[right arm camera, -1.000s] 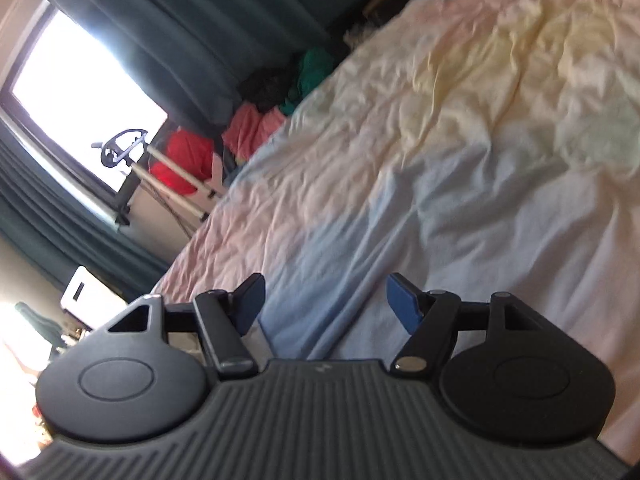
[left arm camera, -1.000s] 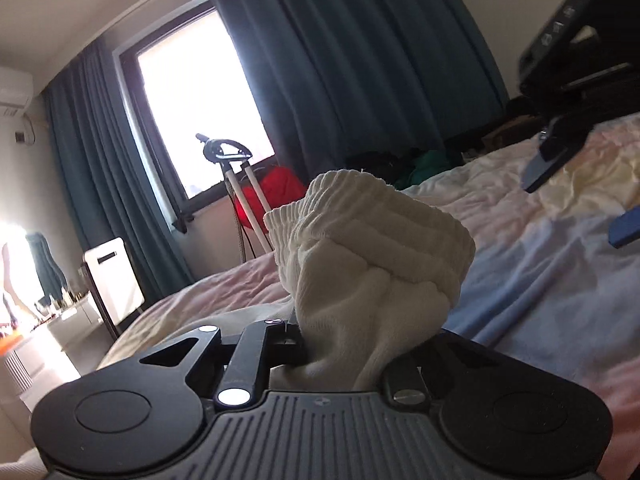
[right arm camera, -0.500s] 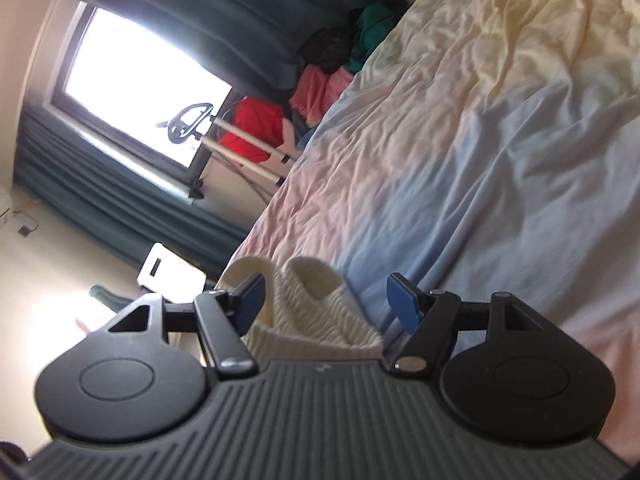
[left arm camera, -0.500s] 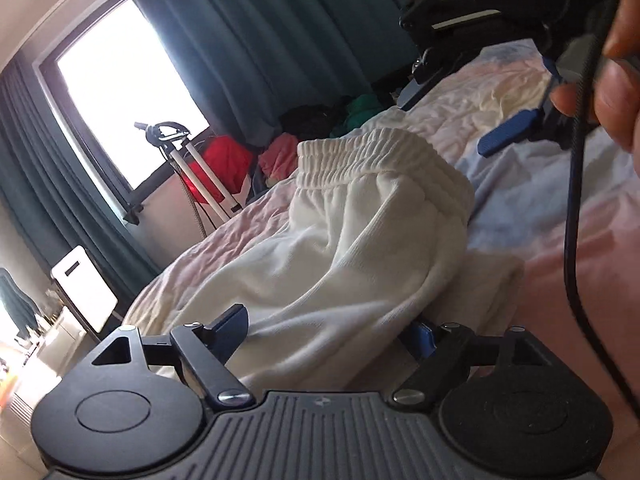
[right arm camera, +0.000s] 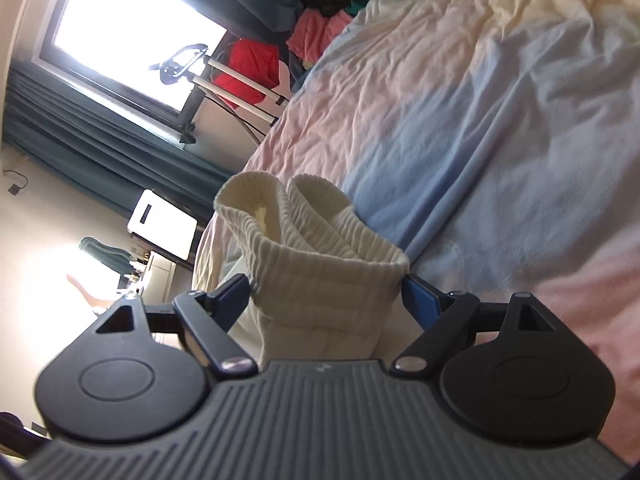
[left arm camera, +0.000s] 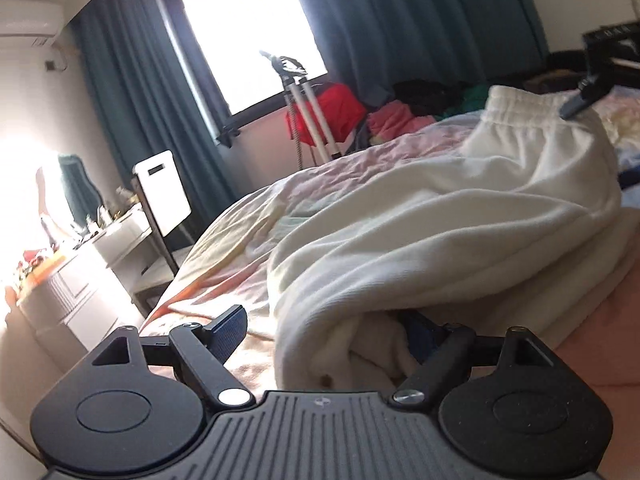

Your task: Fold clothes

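Cream-white sweatpants [left arm camera: 440, 216] lie in a rumpled heap on the bed, ribbed waistband at the far right. My left gripper [left arm camera: 324, 322] is open; cloth drapes over its right finger and lies between the jaws. In the right wrist view, the pants' ribbed cuffs [right arm camera: 320, 248] stand between the wide-open jaws of my right gripper [right arm camera: 324, 292], which are not closed on them. The right gripper's finger also shows in the left wrist view [left arm camera: 580, 100], at the waistband.
The bed carries a pastel pink, blue and yellow sheet [right arm camera: 480, 100]. A pile of red, pink and green clothes [left arm camera: 360, 116] and a garment steamer stand [left arm camera: 304, 96] are by the window. A white chair [left arm camera: 162, 192] and a cluttered dresser [left arm camera: 76, 264] stand left of the bed.
My left gripper opened and let go of the pants, which dropped onto the bed. The right gripper moved up to the pants, its open jaws now around the ribbed cuffs.
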`<state>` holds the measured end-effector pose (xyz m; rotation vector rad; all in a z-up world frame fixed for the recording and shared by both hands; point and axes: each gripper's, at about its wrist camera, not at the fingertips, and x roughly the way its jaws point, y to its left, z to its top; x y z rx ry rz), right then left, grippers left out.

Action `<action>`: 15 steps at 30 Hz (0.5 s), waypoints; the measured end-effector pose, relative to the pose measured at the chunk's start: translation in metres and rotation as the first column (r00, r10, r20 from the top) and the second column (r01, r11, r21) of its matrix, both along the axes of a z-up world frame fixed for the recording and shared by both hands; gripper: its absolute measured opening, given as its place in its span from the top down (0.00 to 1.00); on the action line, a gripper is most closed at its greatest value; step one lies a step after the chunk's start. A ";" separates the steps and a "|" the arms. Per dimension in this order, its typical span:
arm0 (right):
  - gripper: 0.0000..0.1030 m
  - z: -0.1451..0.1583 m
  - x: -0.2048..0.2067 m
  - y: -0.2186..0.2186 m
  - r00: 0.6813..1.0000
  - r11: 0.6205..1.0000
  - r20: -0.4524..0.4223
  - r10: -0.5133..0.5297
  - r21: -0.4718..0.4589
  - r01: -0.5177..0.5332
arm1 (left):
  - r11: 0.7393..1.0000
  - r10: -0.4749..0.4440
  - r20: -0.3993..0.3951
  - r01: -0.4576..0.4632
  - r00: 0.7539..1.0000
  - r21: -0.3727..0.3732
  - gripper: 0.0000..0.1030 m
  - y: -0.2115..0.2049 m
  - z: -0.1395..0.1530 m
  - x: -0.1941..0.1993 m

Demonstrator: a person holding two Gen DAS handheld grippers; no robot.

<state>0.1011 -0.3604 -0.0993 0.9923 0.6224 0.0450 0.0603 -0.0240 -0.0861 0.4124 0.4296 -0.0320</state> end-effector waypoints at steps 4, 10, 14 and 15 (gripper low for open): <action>0.11 -0.010 0.014 0.010 0.998 0.998 -0.027 0.052 0.029 -0.051 | 0.998 0.027 -0.013 -0.028 1.000 -0.059 0.14 0.011 0.009 0.005; 0.28 0.001 0.014 0.023 0.999 0.986 0.036 0.040 -0.162 -0.033 | 0.992 0.069 -0.001 -0.069 0.998 -0.104 0.14 0.008 0.011 -0.009; 0.45 0.013 0.006 0.016 0.992 0.981 0.122 0.021 -0.196 0.004 | 0.973 0.120 0.004 -0.117 0.993 -0.200 0.14 0.015 0.015 -0.015; 0.45 0.016 0.002 0.013 0.989 0.983 0.148 0.013 -0.182 0.014 | 0.970 0.128 0.004 -0.124 0.992 -0.211 0.14 0.016 0.016 -0.018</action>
